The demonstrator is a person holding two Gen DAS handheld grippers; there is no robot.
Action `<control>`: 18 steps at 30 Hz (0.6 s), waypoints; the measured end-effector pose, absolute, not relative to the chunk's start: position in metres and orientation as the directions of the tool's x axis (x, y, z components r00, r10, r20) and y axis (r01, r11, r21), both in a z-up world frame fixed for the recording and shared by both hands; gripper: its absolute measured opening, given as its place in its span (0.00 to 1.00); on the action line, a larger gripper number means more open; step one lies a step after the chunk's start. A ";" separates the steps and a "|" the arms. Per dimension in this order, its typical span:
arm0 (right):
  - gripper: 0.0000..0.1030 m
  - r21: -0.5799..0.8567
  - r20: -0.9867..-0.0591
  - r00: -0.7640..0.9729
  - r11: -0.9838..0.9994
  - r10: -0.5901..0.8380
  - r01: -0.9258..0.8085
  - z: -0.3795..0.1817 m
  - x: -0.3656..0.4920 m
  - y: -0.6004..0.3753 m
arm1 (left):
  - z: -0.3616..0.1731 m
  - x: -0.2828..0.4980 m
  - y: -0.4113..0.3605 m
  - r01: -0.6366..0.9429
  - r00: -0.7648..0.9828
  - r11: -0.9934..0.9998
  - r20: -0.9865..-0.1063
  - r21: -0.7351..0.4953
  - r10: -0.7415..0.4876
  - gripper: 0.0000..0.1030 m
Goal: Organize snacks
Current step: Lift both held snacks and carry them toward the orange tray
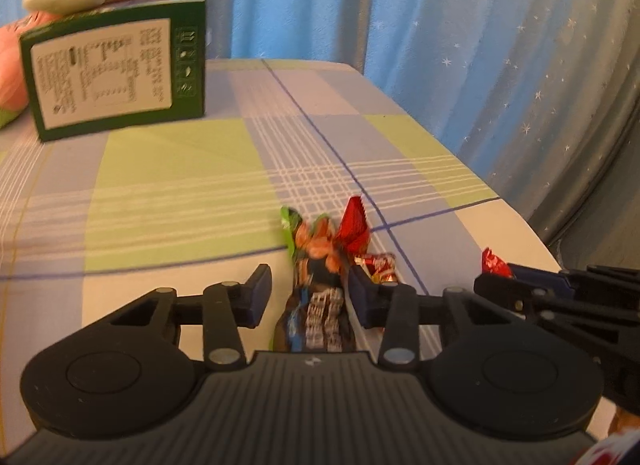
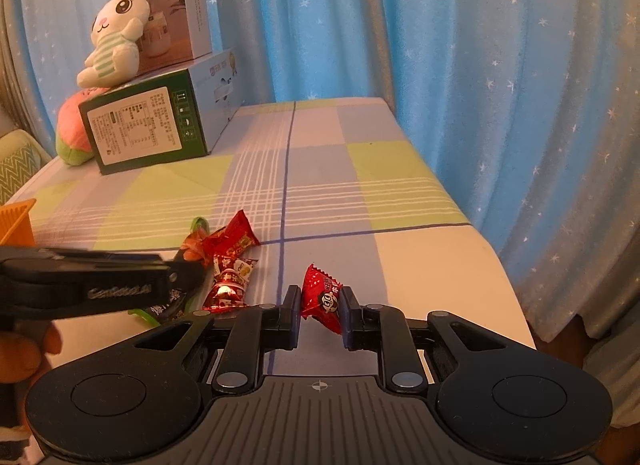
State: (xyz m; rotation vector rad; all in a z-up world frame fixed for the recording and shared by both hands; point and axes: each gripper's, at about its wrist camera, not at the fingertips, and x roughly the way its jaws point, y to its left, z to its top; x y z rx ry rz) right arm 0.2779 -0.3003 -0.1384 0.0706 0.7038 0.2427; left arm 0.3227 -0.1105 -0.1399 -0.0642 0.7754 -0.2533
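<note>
Red candy is bracketed by the half-open right gripper, dark snack packet straddled by the wide-open left gripper, neither squeezed.

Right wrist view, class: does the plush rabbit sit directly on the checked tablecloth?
No: the plush rabbit sits on top of the green box, well above the cloth.

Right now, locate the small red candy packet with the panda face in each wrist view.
Left wrist: the red panda candy packet peeks up at right, beside the right gripper.
Right wrist: low centre, between the right gripper's jaws.
Shared landmark: the green box at the checked cloth's far left.
</note>
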 end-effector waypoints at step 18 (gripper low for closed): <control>0.19 0.166 -0.639 0.723 0.965 0.262 -0.203 -0.141 0.279 -0.296 | -0.140 0.287 -0.112 0.198 0.674 0.977 -0.713 -0.080 -0.195 0.25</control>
